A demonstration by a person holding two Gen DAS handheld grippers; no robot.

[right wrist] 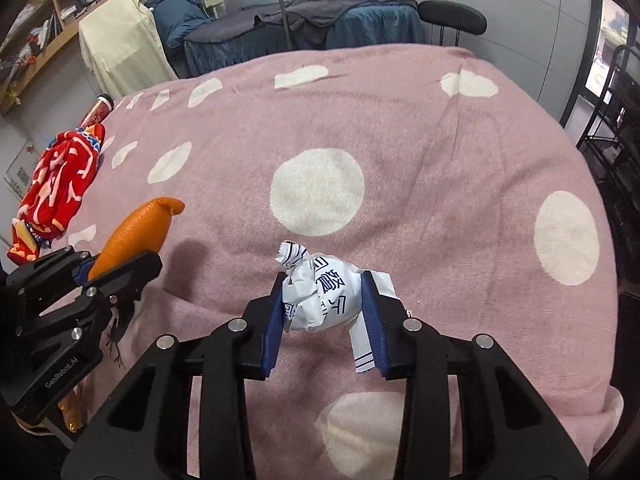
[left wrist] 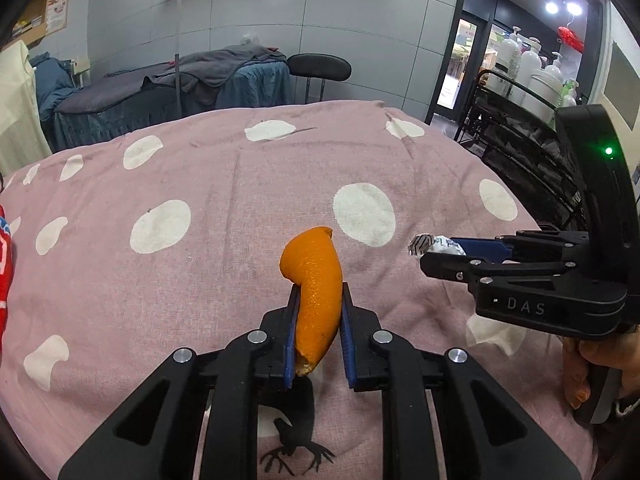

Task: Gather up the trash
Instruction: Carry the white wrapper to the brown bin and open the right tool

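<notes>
A: How many bits of trash do you count?

B: Two. One orange peel (left wrist: 316, 280) and one crumpled white wrapper (right wrist: 320, 292) with dark blue print.

A: Where are they?

B: Both are held above the pink bedspread (left wrist: 224, 200) with white dots. The left hand-held gripper (left wrist: 318, 292) pinches the peel between its blue pads; the peel stands nearly upright, its curled tip sticking out past the fingertips. The right hand-held gripper (right wrist: 324, 280) is pressed onto the wrapper, with a loose strip hanging beside the right pad.

A: And the poses?

B: The two point roughly the same way, side by side and near each other but apart. From the left camera, the person's hand (left wrist: 588, 364) grips the right tool's handle at the edge.

A: Anything else on the bed?

B: One red patterned cloth (right wrist: 60, 184) at the far left edge, with a red can (right wrist: 98, 110) just behind it.
</notes>
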